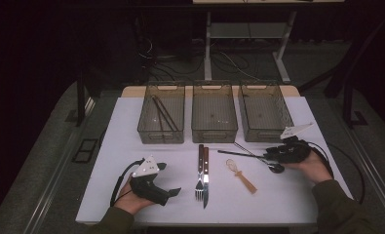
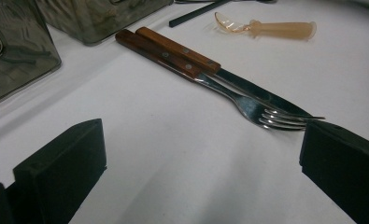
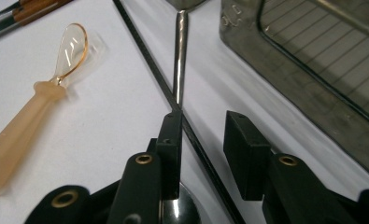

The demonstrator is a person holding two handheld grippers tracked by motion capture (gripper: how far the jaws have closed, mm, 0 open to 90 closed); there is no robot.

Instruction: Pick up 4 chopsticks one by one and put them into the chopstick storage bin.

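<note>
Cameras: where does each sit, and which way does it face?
High view: above the near table edge, facing forward and down; forearms, both grippers.
Left gripper view: low, along wide-apart jaws toward fork and knife.
Right gripper view: low, its jaws straddling a metal spoon and black stick.
Shared by all three: amber spoon.

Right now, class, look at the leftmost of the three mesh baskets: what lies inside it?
The leftmost basket holds long thin dark utensils that look like chopsticks, leaning along its floor. How many there are is unclear, and the near wall hides anything low behind it.
</note>
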